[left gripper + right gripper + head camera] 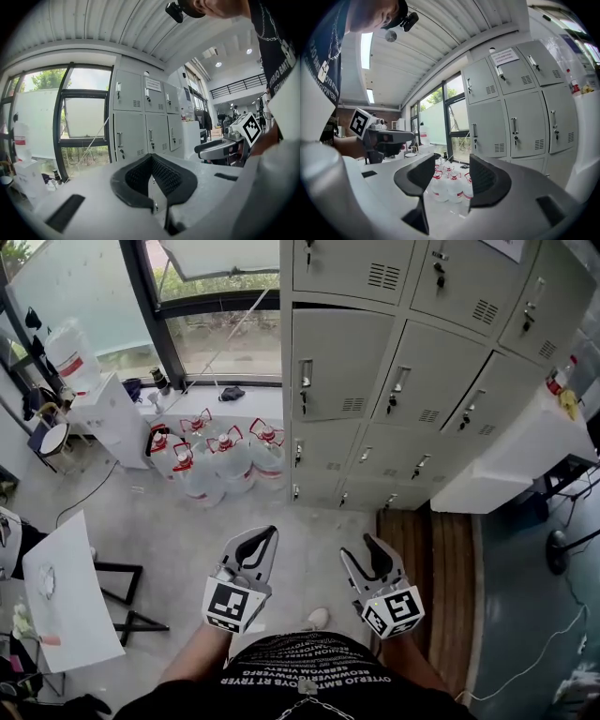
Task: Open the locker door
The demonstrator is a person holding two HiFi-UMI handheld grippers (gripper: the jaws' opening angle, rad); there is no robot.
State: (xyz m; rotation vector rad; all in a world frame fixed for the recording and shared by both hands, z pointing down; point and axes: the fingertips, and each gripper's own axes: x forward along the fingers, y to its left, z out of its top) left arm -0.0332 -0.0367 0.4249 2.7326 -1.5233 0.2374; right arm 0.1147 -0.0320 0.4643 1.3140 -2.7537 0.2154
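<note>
— Where is the locker door (342, 362)?

— In the grey bank of lockers (441, 343) against the wall, ahead of both grippers. Every door in view sits flush and shut, each with its handle. Neither gripper touches any of them.

— And the left gripper (270, 532)?

— Held low in front of the person, well apart from the lockers. In the left gripper view its jaws press together at the tips, with nothing between them.

— The right gripper (359, 547)?

— Just beside the left one, at about the same height. Its jaws stand apart and hold nothing. Through the gap, the right gripper view shows the water bottles (449, 185) on the floor (169, 521).

— Where do those stand?

— Clustered at the foot of the lockers' left end, below the window (220, 334). A wooden mat (436, 559) lies on the floor before the lockers, and a white worktop (525, 456) stands at their right.
</note>
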